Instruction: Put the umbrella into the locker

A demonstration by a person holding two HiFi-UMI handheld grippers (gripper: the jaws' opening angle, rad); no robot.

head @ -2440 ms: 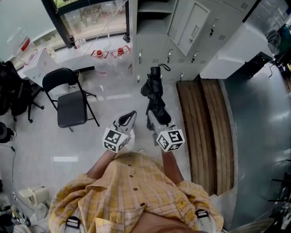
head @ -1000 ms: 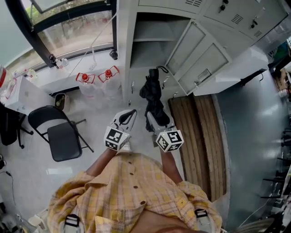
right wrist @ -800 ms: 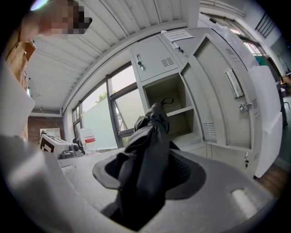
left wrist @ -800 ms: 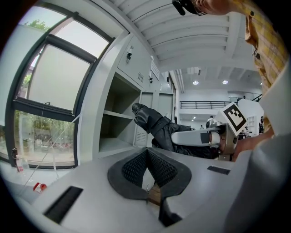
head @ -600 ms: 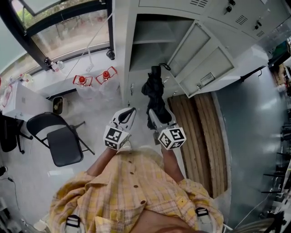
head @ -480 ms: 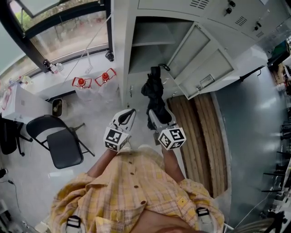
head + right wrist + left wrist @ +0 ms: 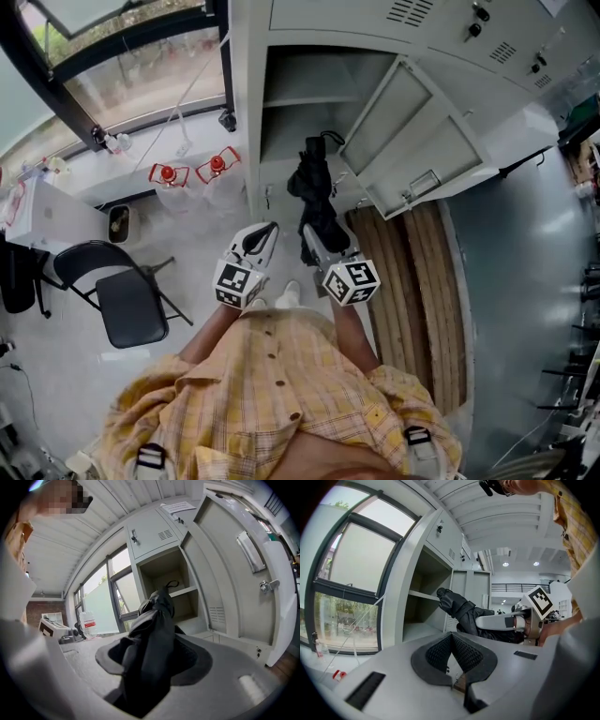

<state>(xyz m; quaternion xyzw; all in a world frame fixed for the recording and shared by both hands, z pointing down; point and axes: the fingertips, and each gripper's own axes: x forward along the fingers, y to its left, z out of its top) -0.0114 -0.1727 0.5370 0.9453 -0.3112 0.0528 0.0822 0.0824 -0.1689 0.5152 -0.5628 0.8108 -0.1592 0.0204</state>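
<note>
Your right gripper (image 7: 313, 236) squeezes the black umbrella (image 7: 313, 187). The umbrella is folded up, soft and crinkly, with a thin loop at its far end. That end points at the open front of the grey metal locker (image 7: 251, 112), near its flat shelf. The locker door (image 7: 412, 141) hangs wide open on the right. Your left gripper (image 7: 265, 232) is pinched closed, its bumpy black pads touching, and holds nothing.

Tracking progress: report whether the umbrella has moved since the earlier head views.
Yes. The umbrella, held in the right gripper, has moved toward the open locker: its top end now overlaps the compartment's opening in the head view.
</note>
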